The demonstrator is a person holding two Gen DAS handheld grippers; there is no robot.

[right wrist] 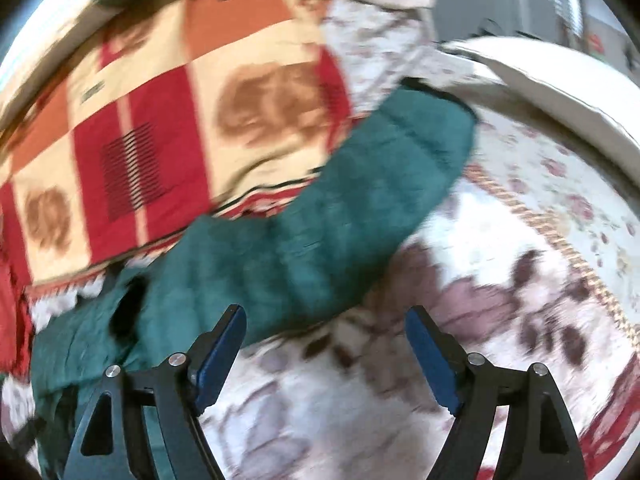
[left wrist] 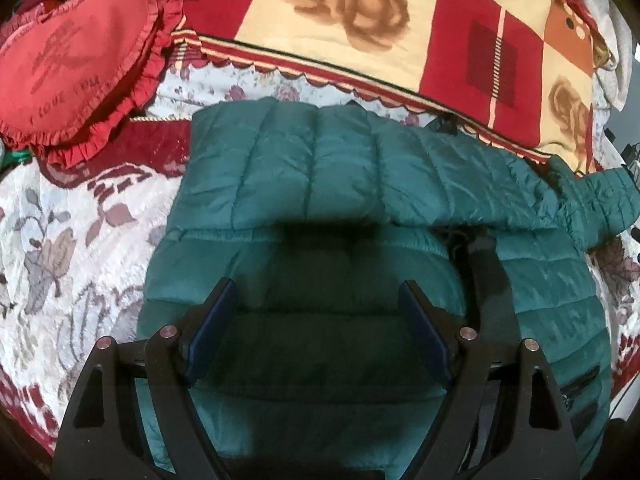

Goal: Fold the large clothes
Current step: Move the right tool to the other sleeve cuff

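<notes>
A dark green quilted puffer jacket point(left wrist: 360, 184) lies on a bed. One sleeve is folded across its upper body. My left gripper point(left wrist: 320, 292) is open and empty, hovering just above the jacket's middle. In the right wrist view the jacket's other sleeve point(right wrist: 352, 200) stretches out to the upper right over the bedspread. My right gripper point(right wrist: 326, 320) is open and empty, just below that sleeve, above the bedspread. This view is blurred.
The bed has a white and maroon floral bedspread point(left wrist: 72, 240). A red heart-shaped cushion point(left wrist: 76, 60) lies at the back left. A red and cream checked blanket point(left wrist: 400, 20) lies behind the jacket. A white pillow point(right wrist: 560, 80) lies at the right.
</notes>
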